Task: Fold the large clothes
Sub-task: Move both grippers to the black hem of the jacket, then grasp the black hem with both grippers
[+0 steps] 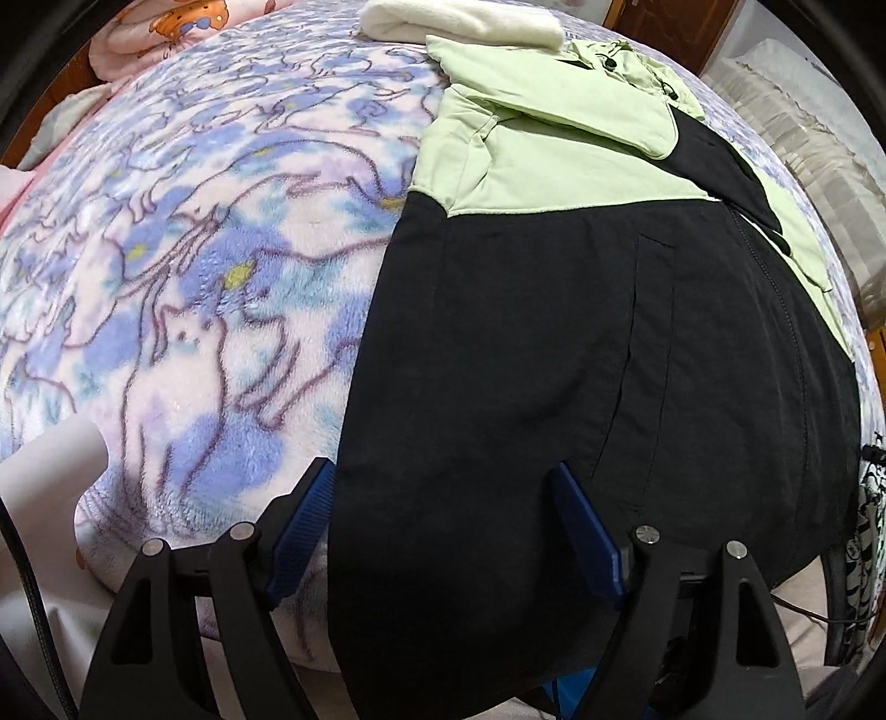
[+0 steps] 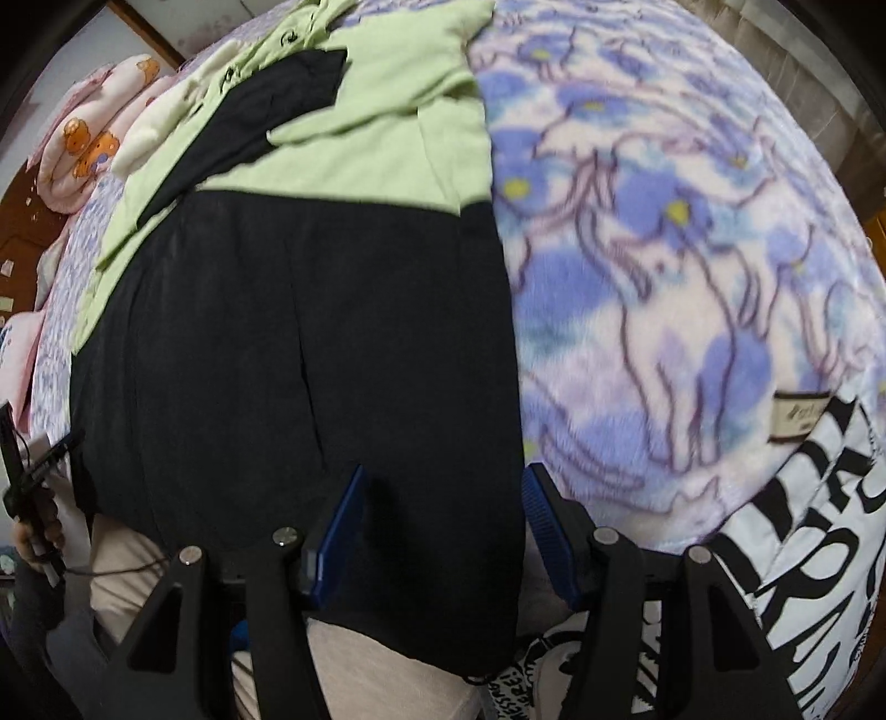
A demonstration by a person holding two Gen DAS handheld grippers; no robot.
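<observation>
The bed is covered by a fleece blanket point(image 1: 183, 288) printed with blue flowers. A black and green jacket point(image 1: 554, 343) lies flat on it, its black hem nearest the tongs and hanging over the bed's edge. Beyond the jacket, farthest from the tongs, lies a folded white towel point(image 1: 459, 22).

One black-and-green jacket point(image 1: 554, 360) on one floral blanket point(image 1: 194, 277); beyond the jacket, one white towel point(image 1: 459, 22), one pink quilt point(image 1: 160, 27).

Large black letters on white fabric point(image 2: 803, 531) at lower right, cut off and unreadable as words, small tan label point(image 2: 800, 416) on floral blanket point(image 2: 692, 249), print too blurred to read
</observation>
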